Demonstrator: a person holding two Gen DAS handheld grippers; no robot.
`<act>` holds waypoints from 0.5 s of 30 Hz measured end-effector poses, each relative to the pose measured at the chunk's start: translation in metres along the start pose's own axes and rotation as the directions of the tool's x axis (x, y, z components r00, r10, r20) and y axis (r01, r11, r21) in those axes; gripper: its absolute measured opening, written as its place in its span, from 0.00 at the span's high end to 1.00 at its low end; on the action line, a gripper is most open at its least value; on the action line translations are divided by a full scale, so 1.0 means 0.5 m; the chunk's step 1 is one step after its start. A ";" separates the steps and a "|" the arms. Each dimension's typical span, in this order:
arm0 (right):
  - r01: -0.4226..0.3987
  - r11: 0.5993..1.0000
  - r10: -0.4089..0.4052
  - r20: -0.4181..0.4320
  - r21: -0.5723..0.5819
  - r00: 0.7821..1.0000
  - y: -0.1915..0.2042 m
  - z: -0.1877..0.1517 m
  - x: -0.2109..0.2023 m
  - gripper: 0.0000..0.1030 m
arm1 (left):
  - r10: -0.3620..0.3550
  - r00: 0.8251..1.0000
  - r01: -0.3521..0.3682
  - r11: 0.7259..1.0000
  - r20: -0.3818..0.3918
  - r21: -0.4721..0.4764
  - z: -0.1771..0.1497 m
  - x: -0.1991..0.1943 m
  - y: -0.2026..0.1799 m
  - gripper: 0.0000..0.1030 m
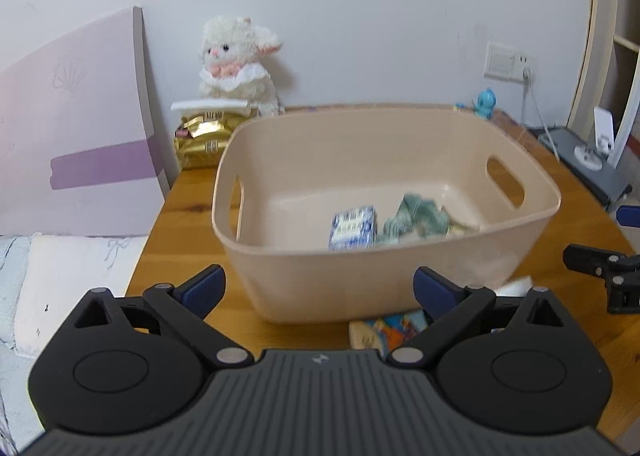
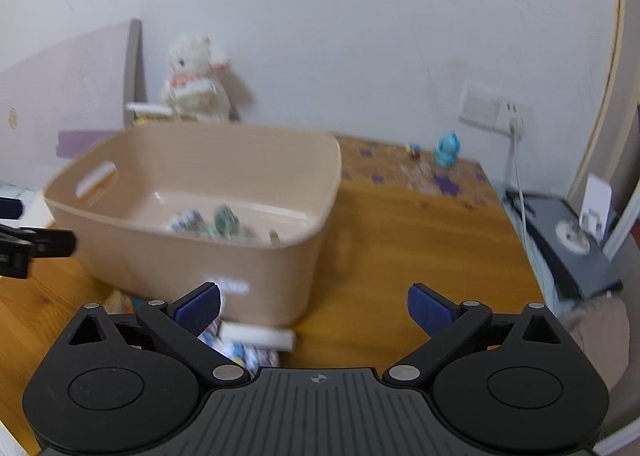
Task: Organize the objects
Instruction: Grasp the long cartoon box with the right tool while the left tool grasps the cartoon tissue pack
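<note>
Left gripper [image 1: 319, 290] wide open, holding nothing, just in front of pink bin [image 1: 400, 276] on tabletop [image 1: 192, 208]. Right gripper [image 2: 314, 306] wide open too, nothing held. Blue-white packet [image 1: 354, 226] and green crumpled thing [image 1: 416, 216] inside bin. Colorful packet [image 1: 386, 330] on tabletop, touching bin's front. White bunny toy [image 1: 236, 60] by wall.

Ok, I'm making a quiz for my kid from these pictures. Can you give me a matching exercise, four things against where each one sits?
Things:
1. blue-and-white packet
2. plush rabbit
3. blue figurine
4. colourful packet

Places:
A. on the table, in front of the bin
B. far right of the table, near the wall socket
C. inside the bin
D. against the wall, behind the gold bag

Pairs: 1-C, 2-D, 3-B, 4-A
</note>
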State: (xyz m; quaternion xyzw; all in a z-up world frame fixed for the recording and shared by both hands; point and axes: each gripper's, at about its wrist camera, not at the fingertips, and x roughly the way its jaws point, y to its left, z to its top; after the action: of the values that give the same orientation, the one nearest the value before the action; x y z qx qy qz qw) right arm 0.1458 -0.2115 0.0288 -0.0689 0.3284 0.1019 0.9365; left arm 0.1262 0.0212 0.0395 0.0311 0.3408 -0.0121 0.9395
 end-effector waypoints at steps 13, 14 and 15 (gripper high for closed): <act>0.076 0.996 -0.070 -0.105 0.050 0.992 -0.046 -0.092 0.117 0.02 | 0.008 0.988 -0.015 0.999 -0.153 -0.050 -0.095 0.079 0.023 0.02; 0.071 0.997 -0.068 -0.094 0.033 0.993 -0.044 -0.097 0.118 0.02 | 0.009 0.987 -0.017 0.999 -0.159 -0.051 -0.100 0.081 0.022 0.02; 0.062 0.998 -0.061 -0.081 0.013 0.995 -0.040 -0.101 0.119 0.02 | 0.009 0.986 -0.018 0.998 -0.164 -0.052 -0.103 0.083 0.023 0.02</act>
State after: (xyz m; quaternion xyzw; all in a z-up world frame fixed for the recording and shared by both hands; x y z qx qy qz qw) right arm 0.1654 -0.2322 -0.0467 -0.0757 0.3642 0.0676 0.9258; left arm 0.1253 0.0362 -0.0260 0.0093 0.4169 0.0060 0.9089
